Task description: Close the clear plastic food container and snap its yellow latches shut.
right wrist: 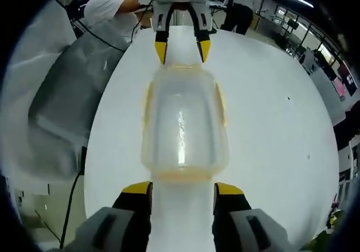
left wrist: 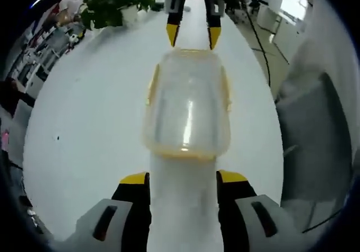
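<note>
A clear plastic food container [left wrist: 187, 106] lies on the white table [left wrist: 84, 122] with its lid on top. Yellow latches [left wrist: 152, 86] run along both long sides, and I cannot tell whether they are snapped. My left gripper [left wrist: 183, 177] is open at the container's near end, its yellow-tipped jaws apart just short of the rim. My right gripper [left wrist: 193, 38] is open at the far end. In the right gripper view the same container [right wrist: 183, 122], with its latches [right wrist: 221, 103], lies between my open right gripper [right wrist: 182, 188] and the open left gripper [right wrist: 182, 52].
A potted plant [left wrist: 112, 7] stands at the table's far left edge. A grey chair [left wrist: 315, 139] sits beside the table, also seen as the chair [right wrist: 67, 94]. A black cable [left wrist: 261, 44] runs along the floor. A person [right wrist: 112, 7] is beyond the table.
</note>
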### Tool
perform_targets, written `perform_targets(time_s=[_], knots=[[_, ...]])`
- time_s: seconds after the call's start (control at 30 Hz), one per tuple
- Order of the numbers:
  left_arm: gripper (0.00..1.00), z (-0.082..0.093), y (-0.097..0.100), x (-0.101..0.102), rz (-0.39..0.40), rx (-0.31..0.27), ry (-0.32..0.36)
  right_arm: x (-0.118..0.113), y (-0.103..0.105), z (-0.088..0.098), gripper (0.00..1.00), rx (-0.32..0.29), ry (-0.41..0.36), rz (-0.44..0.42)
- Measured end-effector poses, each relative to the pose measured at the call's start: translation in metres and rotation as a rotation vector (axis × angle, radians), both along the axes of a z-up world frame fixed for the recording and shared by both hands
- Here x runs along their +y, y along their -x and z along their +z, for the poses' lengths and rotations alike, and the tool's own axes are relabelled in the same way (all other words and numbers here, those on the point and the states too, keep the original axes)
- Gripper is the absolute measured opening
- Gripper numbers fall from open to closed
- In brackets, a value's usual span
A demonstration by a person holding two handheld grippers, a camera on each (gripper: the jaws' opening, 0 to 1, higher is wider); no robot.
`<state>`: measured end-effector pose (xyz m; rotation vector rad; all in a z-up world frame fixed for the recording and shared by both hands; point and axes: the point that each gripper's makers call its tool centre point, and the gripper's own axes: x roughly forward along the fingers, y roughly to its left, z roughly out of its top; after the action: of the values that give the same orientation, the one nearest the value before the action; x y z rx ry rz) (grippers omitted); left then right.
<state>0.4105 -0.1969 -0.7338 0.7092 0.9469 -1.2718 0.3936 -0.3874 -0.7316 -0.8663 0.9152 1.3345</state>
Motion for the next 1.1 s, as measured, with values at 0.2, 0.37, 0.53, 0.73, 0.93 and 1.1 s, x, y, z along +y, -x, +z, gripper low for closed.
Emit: perform_targets(time_s=[0.2,0.37,0.53,0.73,0.93,1.1], knots=[[0.45,0.010,-0.005,-0.007,0.255,0.115,0.118,0.001,-0.008,0.010,0.38,0.014,-0.050,-0.225],[0.39,0.015,-0.009,-0.012,0.431,0.181,0.195,0.001,-0.014,0.009,0.35,0.095,-0.110,-0.470],[0.49,0.009,-0.010,-0.014,0.616,0.229,0.215,0.002,-0.015,0.009,0.36,0.132,-0.136,-0.635],[0.53,-0.004,-0.010,-0.010,0.787,0.252,0.214,0.005,-0.014,0.001,0.37,0.178,-0.137,-0.798],[0.51,-0.009,-0.006,-0.022,0.809,0.249,0.225,0.017,-0.015,-0.005,0.38,0.196,-0.151,-0.857],[0.51,-0.011,-0.004,-0.028,0.819,0.253,0.222,0.025,-0.015,-0.008,0.35,0.219,-0.162,-0.886]])
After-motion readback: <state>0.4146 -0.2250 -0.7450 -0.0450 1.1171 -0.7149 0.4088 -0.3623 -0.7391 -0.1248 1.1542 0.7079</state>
